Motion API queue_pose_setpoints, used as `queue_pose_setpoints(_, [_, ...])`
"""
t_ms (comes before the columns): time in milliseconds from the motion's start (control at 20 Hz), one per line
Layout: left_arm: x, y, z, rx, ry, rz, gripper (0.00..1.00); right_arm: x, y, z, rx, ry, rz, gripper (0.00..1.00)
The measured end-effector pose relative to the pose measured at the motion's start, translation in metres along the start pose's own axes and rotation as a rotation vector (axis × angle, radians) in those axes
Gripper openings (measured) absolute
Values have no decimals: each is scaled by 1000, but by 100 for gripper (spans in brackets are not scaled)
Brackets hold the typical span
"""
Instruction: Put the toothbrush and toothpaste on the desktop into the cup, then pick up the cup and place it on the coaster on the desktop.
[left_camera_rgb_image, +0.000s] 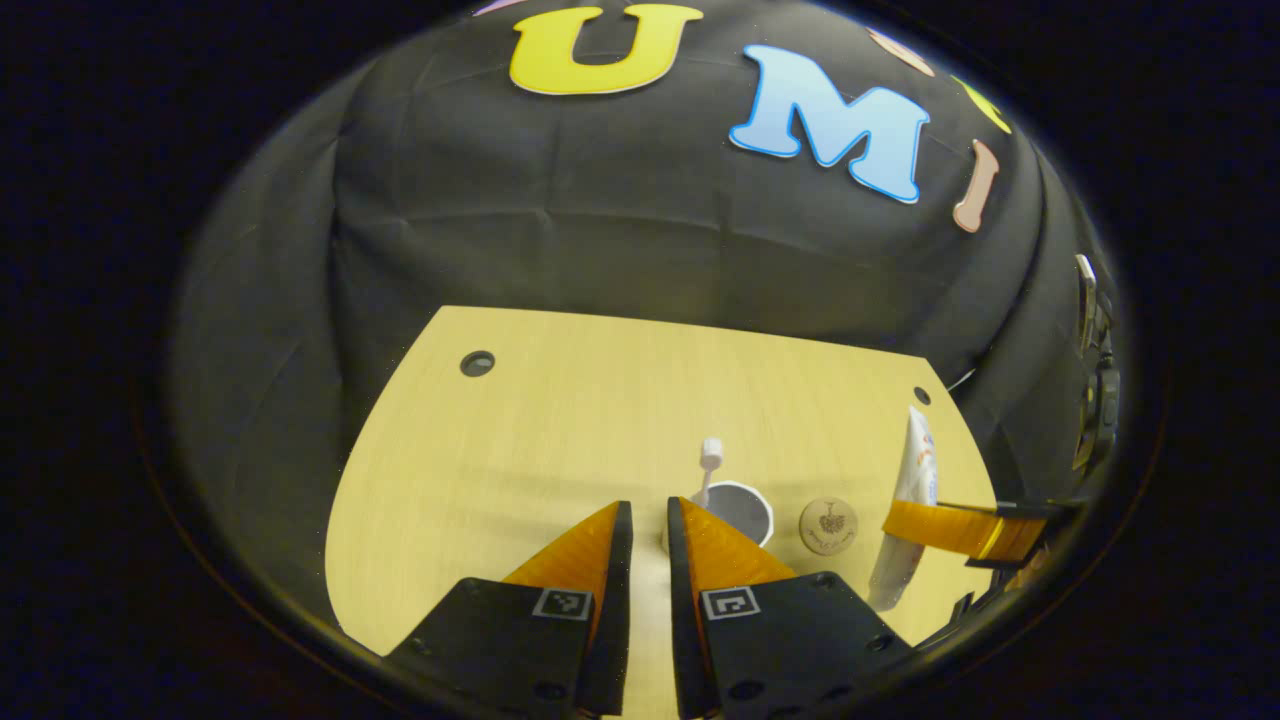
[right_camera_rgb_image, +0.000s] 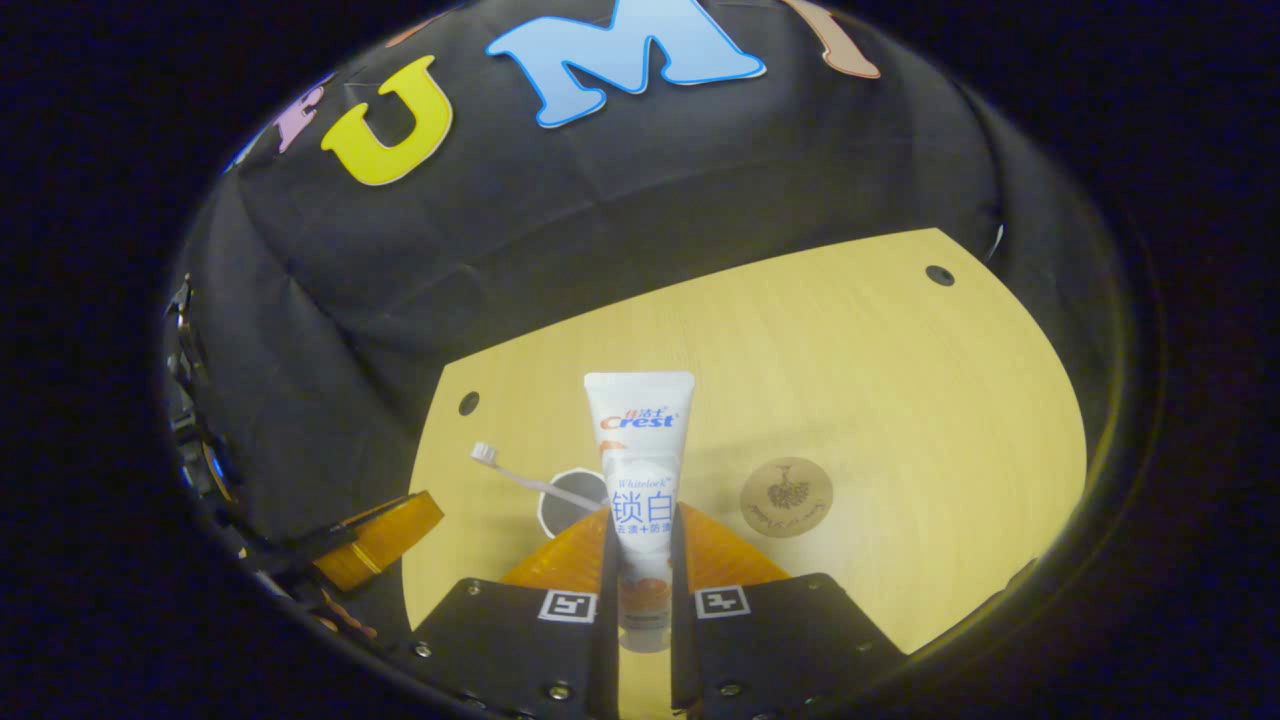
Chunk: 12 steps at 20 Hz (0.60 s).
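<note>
The right gripper (right_camera_rgb_image: 640, 590) pinches a white upright toothpaste tube (right_camera_rgb_image: 638, 470) between both fingers above the pale wooden desktop (right_camera_rgb_image: 900, 400). A white toothbrush (right_camera_rgb_image: 530, 478) leans in the white cup (right_camera_rgb_image: 572, 500), near the round brown coaster (right_camera_rgb_image: 786, 497). The left gripper (left_camera_rgb_image: 650, 570) hovers over the cup, fingers nearly together, holding nothing.

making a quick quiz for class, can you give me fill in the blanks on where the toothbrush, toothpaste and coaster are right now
1. The toothbrush stands inside the ____.
2. The right gripper is shut on the ____.
3. The coaster lies bare on the ____.

Missing words: cup; toothpaste; desktop.
</note>
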<state>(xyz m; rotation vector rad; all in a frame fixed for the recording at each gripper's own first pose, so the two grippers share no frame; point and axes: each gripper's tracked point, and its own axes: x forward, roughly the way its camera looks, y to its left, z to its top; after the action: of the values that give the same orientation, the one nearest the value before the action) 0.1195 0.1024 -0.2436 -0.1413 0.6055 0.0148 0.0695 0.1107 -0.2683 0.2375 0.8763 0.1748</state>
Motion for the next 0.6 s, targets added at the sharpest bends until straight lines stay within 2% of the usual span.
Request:
queue_pose_setpoints(100, [-6,20,-4,-17,3,17,25,12,13,6,6,-17,18,21])
queue_pose_setpoints(350, [-25,71,-10,-52,11,62,26,57,43,17,15,-34,20,21])
queue_pose_setpoints(400, [-28,80,-12,-56,13,74,31,66,46,18,16,-40,20,21])
queue_pose_setpoints(450, [-32,89,-14,-60,17,85,26,74,49,18,13,-47,22,21])
queue_pose_setpoints(550, [-37,104,-17,-71,23,104,26,88,51,18,2,-60,13,21])
queue_pose_setpoints(600, [-39,110,-19,-79,25,113,30,93,51,17,-8,-65,4,21])
